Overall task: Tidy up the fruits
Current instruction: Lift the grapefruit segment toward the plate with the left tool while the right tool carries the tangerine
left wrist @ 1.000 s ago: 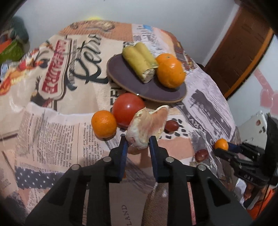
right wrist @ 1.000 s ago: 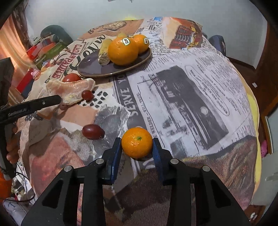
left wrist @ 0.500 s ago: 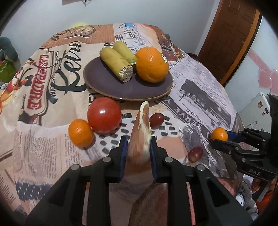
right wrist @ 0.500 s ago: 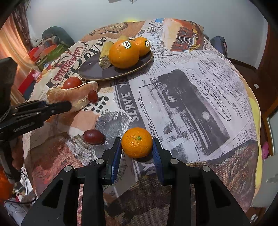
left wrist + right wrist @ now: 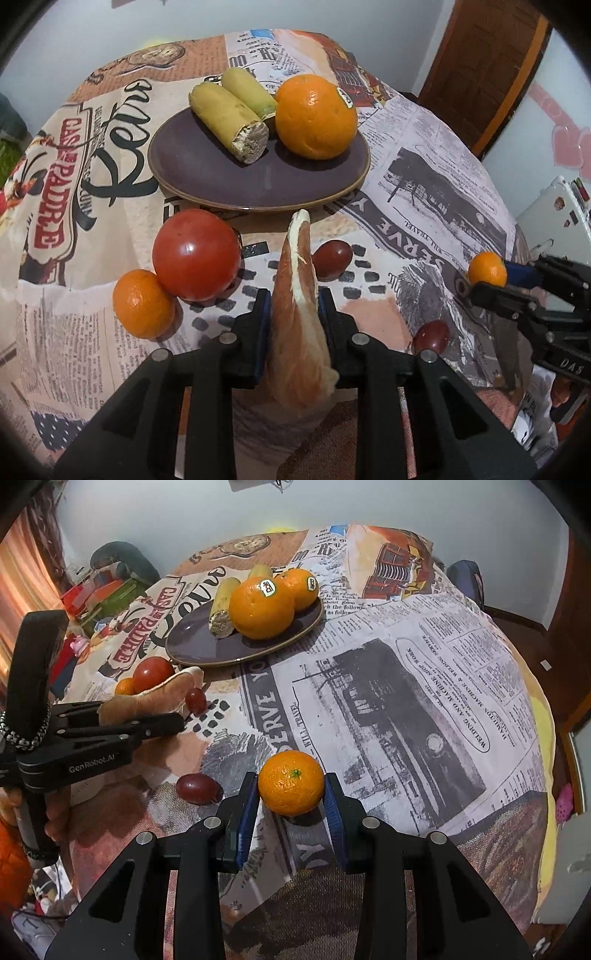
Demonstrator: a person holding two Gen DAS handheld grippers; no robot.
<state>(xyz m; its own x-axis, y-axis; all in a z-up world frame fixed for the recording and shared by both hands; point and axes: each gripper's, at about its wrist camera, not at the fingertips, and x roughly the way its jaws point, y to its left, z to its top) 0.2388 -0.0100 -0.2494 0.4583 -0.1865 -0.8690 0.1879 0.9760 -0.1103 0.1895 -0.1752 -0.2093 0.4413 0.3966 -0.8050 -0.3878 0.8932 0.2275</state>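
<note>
My left gripper (image 5: 293, 295) is shut on a pale orange fruit wedge (image 5: 295, 266), held on edge with its tip just short of the dark purple plate (image 5: 221, 184). On the plate lie a large orange (image 5: 316, 116) and two yellow banana pieces (image 5: 229, 122). Left of the wedge sit a red tomato (image 5: 195, 254) and a small mandarin (image 5: 142, 304). My right gripper (image 5: 291, 794) is shut on another small mandarin (image 5: 290, 782) low over the tablecloth. From the right wrist view, the wedge (image 5: 155, 698) shows in the left gripper (image 5: 177, 716), and a second orange (image 5: 301, 587) sits on the plate (image 5: 195, 642).
Two dark red grapes lie on the newspaper-print cloth, one (image 5: 332, 258) beside the wedge and one (image 5: 197, 788) near the right gripper. A wooden door (image 5: 480, 66) stands at the far right. Coloured clutter (image 5: 103, 594) lies beyond the table's left edge.
The left gripper has rolled, turning the wedge from flat to standing on edge, and has moved closer to the plate. The right gripper and its mandarin have stayed put.
</note>
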